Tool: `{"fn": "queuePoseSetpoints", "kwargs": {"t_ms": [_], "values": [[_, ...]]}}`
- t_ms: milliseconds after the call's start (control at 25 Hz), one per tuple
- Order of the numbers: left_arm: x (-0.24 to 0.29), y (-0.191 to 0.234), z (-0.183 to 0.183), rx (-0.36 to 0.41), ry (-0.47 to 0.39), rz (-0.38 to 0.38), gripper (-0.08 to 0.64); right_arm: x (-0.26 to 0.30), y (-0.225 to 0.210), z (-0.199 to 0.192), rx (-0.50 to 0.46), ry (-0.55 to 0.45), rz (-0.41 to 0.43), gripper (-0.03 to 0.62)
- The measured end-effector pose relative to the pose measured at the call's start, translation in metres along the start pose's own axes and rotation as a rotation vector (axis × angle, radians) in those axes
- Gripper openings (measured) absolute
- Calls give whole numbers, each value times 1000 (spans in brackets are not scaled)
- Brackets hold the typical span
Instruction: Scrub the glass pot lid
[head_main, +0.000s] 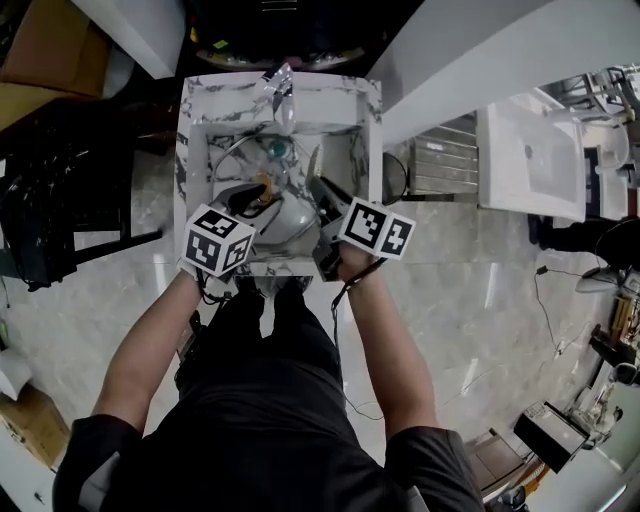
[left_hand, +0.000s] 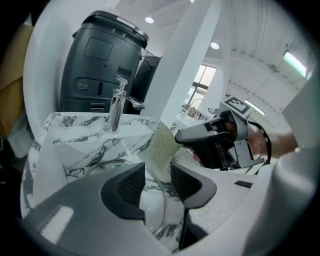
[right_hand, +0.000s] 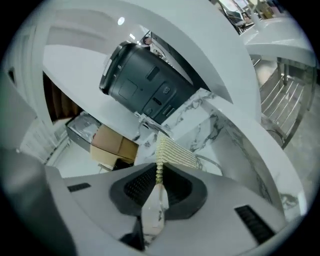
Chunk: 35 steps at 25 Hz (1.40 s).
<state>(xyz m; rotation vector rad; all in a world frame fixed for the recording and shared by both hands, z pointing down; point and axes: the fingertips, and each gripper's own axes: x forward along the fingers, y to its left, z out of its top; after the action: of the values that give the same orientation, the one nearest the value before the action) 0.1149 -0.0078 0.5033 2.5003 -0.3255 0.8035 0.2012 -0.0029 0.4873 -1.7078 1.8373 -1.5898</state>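
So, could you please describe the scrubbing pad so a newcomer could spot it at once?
Look at the marble-patterned sink before the person. Above it, the right gripper pinches a thin, pale-yellow mesh pad, unlike the clear glass lid.

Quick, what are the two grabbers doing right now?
Left gripper: open, nothing pinched between its jaws.
Right gripper: shut on the yellow scrubbing cloth.

Bright indoor light from ceiling spots (left_hand: 149, 20); glossy floor (head_main: 480, 290) glare; strong fisheye bending, dark corners; near gripper bodies soft.
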Motion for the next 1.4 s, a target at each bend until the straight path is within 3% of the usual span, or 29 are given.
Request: {"fn": "queuePoseSetpoints", "kwargs": {"t_ms": [80,120,280,360,440,520,560,600,720,800,880,960,1000,1120,1240,1320,1360,1400], "values": [[-10,-5,9,16,-34,-4,156,-21,21,6,21,-43,70,49],[-15,-10,16,81,-50,6,156,-32,33,9,32,-65,105,49],[-40,-63,48,508,-147,45,158,-76,85,11,83,-139,232,49],[-52,-90,65,705,-219,99,158,-95,113,10,103,-176,296,49],[-64,-103,80,843,-286,203,205,-108,139,8,135,-207,360,49],[-76,-108,92,904,-339,298,207,-115,160,1,173,-218,421,49],[-82,-109,96,900,-365,314,200,-118,169,-2,181,-221,446,49],[-89,-111,99,871,-386,299,139,-122,177,-4,172,-227,465,51],[-106,-110,97,666,-376,116,72,-138,184,-2,37,-257,428,75],[-120,-107,96,443,-369,-88,71,-150,174,4,-89,-278,336,87],[-142,-112,103,213,-396,-339,71,-159,171,9,-212,-271,292,110],[-170,-127,114,48,-424,-583,71,-162,181,4,-320,-217,330,144],[-181,-134,117,1,-429,-677,71,-163,191,-1,-360,-184,377,170],[-203,-151,115,-41,-411,-860,71,-165,220,-19,-417,-104,532,204],[-215,-168,107,-54,-379,-982,71,-161,235,-35,-433,-39,629,204],[-211,-170,100,-64,-356,-984,71,-159,239,-45,-423,3,670,194],[-206,-167,96,-70,-345,-964,71,-157,237,-48,-420,21,673,97],[-200,-163,93,-76,-336,-941,71,-154,233,-51,-419,33,663,78]]}}
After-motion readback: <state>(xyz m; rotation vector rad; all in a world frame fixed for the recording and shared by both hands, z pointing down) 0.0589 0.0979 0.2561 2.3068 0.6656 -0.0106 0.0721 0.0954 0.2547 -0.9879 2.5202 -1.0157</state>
